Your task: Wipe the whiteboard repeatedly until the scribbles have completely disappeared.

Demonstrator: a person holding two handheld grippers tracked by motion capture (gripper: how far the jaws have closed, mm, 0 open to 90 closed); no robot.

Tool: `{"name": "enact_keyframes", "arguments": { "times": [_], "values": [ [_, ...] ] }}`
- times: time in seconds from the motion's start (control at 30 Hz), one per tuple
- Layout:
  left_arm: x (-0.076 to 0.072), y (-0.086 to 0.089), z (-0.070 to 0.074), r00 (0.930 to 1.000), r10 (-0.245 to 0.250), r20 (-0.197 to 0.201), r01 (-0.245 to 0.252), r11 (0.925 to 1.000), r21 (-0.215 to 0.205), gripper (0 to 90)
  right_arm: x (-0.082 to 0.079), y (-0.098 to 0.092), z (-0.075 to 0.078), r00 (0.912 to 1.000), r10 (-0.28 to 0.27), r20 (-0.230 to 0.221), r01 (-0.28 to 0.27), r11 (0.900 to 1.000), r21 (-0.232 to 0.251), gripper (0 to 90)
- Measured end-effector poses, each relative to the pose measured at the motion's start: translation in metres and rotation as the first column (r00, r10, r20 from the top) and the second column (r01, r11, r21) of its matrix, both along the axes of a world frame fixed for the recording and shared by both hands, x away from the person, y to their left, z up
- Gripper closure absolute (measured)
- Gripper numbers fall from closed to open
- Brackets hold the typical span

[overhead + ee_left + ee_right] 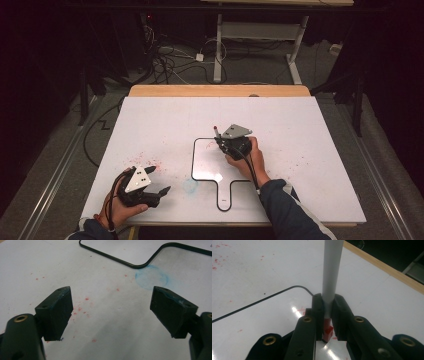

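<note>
1. I find no brand, label or legible writing on the marker, the board or the table.
2. My right gripper (220,141) has its jaws clamped on a marker (331,277). In the right gripper view the grey barrel runs up between the two black jaws, and the red end (327,330) sits low between them, over the glossy board.
3. From the high view, the marker's red tip (215,128) pokes out past the gripper, above the upper part of the small whiteboard (205,167).
4. My left gripper (157,180) rests near the table's front-left corner, well apart from the right one. Its jaws stand wide apart with nothing between them, only table surface.
5. The whiteboard is a glossy white panel with a thin black rim, rounded corners and a paddle-like handle tab (225,194) pointing towards me.
6. The table (310,165) has a matte white top with a pale wooden strip along the far edge. Red specks (82,307) scatter across it, and a faint blue ring-shaped smudge (151,277) lies just beside the board's rim.
7. The jaw pads (60,312) are blocky, matte black, with brass-coloured rivets at the pivots.
</note>
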State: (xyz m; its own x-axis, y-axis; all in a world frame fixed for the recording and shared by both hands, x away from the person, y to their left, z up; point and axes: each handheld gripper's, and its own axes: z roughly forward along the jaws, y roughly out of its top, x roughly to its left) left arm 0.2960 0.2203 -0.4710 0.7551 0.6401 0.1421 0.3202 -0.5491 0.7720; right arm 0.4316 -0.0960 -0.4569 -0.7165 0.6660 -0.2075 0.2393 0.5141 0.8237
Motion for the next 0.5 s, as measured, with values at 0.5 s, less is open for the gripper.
{"name": "enact_keyframes", "arguments": {
  "times": [0.5],
  "values": [
    [0.000, 0.002, -0.001, 1.0000, -0.007, -0.003, 0.007, 1.0000, 0.002, 17.4, 0.010, -0.005, 0.001, 0.9995, -0.020, -0.024, 0.020, 1.000, 0.012, 82.2]
  ]
}}
